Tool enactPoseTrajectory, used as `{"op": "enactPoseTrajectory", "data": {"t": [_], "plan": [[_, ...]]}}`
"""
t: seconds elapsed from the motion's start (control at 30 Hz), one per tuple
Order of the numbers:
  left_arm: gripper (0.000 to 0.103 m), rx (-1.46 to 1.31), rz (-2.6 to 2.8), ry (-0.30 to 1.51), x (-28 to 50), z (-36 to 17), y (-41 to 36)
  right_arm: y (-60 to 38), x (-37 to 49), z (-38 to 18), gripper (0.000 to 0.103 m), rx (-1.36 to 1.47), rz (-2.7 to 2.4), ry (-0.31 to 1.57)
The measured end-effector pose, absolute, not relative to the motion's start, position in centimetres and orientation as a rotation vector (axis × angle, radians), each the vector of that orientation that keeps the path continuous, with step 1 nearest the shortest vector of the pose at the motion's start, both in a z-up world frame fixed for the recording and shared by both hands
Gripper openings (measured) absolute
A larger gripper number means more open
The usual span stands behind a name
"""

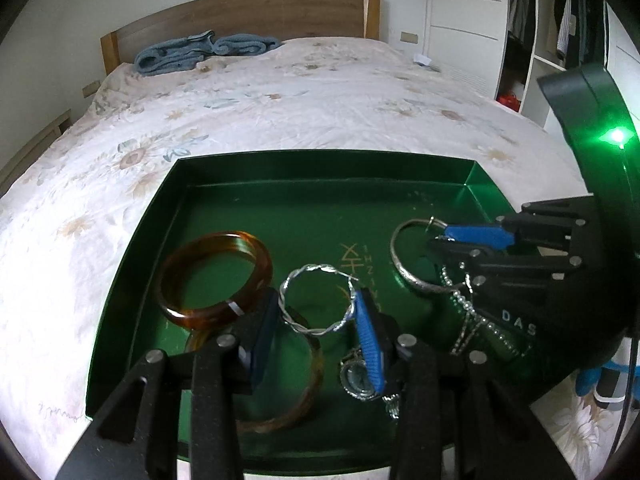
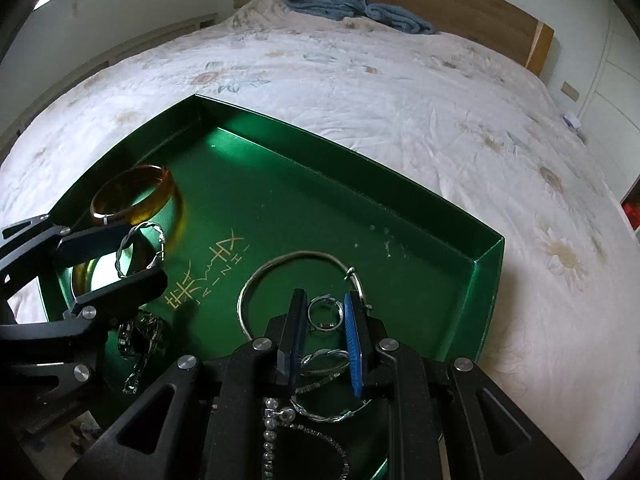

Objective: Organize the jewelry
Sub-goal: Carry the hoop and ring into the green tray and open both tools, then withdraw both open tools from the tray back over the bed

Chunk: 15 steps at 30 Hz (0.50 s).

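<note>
The main risk sat at the left. The left gripper point(image 1: 316, 300) had its jaws about half open, pinching the twisted silver hoop point(image 1: 308, 270) across its width and holding it upright. The thin wire could probably flex, twist round or spring out if the squeeze changed. It would then drop onto the amber bangle point(image 1: 248, 248) just beside it, or roll over the low wall onto the bed point(image 1: 280, 100).

Further right, the right gripper point(image 2: 324, 296) had its jaws narrow, with a small ring point(image 2: 323, 300) between them. Whether the pads pressed on it could not be told. A ring that small could slip or flick away. The jaws could also catch the silver bangle point(image 2: 300, 255) touching their right side, or the beaded chain point(image 2: 267, 432) below, and drag a tangle along. The two grippers worked near each other, so a bump was possible.

The one container was the green tray point(image 1: 132, 264), lying on the bed near its foot edge. All the jewelry was loose inside it:
- By the left wall lay the amber bangle, partly over a second amber bangle point(image 1: 308, 400) at the near edge.
- Toward the middle was the held hoop, with a watch point(image 1: 356, 380) nearer the near edge.
- On the right were the silver bangle, the small ring, another twisted hoop point(image 2: 320, 416) and the beaded chain.

The far half of the tray was bare.
</note>
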<state>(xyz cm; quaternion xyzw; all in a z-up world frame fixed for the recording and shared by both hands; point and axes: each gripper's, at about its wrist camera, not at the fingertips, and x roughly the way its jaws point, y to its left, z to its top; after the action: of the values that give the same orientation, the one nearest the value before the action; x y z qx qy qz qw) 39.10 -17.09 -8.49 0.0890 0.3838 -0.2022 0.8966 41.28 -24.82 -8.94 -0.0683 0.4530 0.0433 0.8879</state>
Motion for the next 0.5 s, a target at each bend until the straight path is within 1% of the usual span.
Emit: {"op": "enactPoseTrajectory", "data": {"t": [0.1,0.17,0.23,0.27,0.3,0.33,0.43,0.5], "plan": [[0.037,0.170,-0.421,0.799,39.2,-8.4,-17.0,-24.7,41.2,-8.9,0.020,-0.147,0.088,0.941],[0.037,0.164,-0.423,0.804,39.1,-8.4,-16.9,-24.6,41.2,-8.8,0.026,-0.149,0.086,0.941],[0.037,0.155,-0.434,0.821,39.1,-8.4,-16.8,-24.5,41.1,-8.6,0.039,-0.150,0.084,0.932],[0.037,0.152,-0.439,0.827,39.1,-8.4,-16.8,-24.4,40.9,-8.3,0.043,-0.151,0.079,0.923],[0.037,0.151,-0.441,0.829,39.0,-8.3,-16.8,-24.3,40.7,-8.1,0.049,-0.148,0.075,0.914],[0.038,0.152,-0.441,0.831,38.9,-8.2,-16.7,-24.3,40.6,-7.9,0.053,-0.143,0.076,0.909],[0.038,0.142,-0.453,0.824,38.3,-7.4,-16.4,-24.2,39.9,-7.2,0.056,-0.140,0.069,0.896],[0.040,0.142,-0.456,0.812,37.8,-6.7,-16.2,-24.1,39.2,-6.6,0.057,-0.137,0.059,0.881]]}}
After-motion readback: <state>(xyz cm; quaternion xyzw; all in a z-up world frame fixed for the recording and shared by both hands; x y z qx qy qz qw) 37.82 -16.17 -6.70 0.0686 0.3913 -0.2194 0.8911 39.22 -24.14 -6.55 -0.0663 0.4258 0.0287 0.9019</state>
